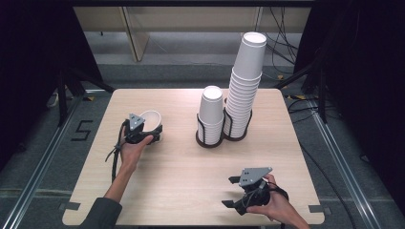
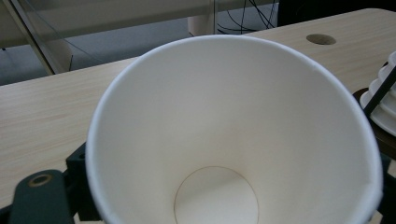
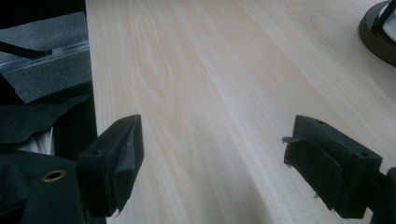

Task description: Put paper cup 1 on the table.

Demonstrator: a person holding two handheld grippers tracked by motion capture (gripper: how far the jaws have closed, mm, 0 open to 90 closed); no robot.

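We recorded one white paper cup, mouth up, clamped in the left gripper at the table's nine o'clock, apparently just off the wood. Right gripper, five o'clock: jaws apart, empty. Two racked cup stacks stood at one o'clock.

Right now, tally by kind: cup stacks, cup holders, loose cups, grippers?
Cup stacks: 2, short stack and tall stack
Black holders: 2, and
Loose cup: 1, in left gripper
Grippers: 2, including right gripper
Total: 7
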